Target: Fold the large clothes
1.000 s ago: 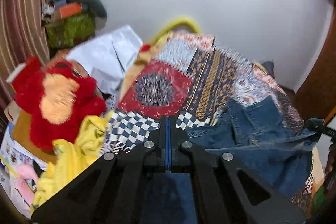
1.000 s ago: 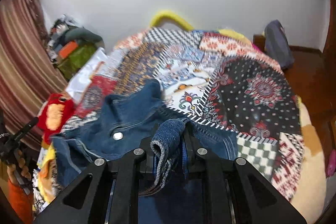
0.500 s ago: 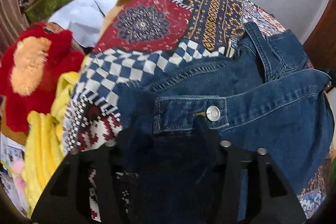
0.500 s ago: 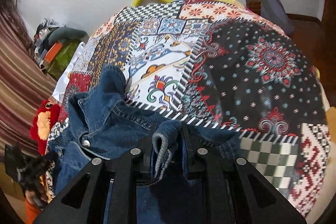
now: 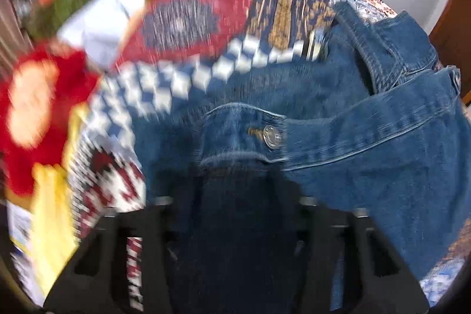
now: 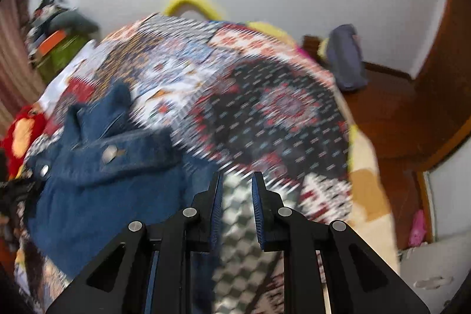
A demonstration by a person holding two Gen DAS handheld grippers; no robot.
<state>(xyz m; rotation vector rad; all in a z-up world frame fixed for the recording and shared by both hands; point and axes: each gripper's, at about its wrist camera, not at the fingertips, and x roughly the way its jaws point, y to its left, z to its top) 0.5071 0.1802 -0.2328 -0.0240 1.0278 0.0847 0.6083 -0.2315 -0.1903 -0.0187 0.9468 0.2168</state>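
Note:
A blue denim jacket (image 5: pixel 368 143) lies bunched on the patchwork quilt (image 5: pixel 188 22), its snap-button band just ahead of my left gripper (image 5: pixel 235 178). That gripper's jaws are closing, with dark denim between them. Its fingertips are shaded and partly covered, so I cannot see the pads pressing. In the right wrist view the jacket (image 6: pixel 97 196) lies to the left of my right gripper (image 6: pixel 235 181). The right jaws stand slightly apart with nothing between them, and the checked quilt (image 6: pixel 279 108) shows through the gap. Both views are blurred.
A red plush toy (image 5: pixel 32 108) and a yellow cloth (image 5: pixel 50 211) sit at the bed's left edge. Piled clothes (image 6: pixel 59 28) stand against the wall at the back left. A grey bag (image 6: pixel 347 58) and the wooden floor (image 6: pixel 397 114) lie to the right of the bed.
My right gripper has let go of the denim fold and swung to the right, off the jacket. My left gripper came down onto the jacket and went from shut to straddling denim.

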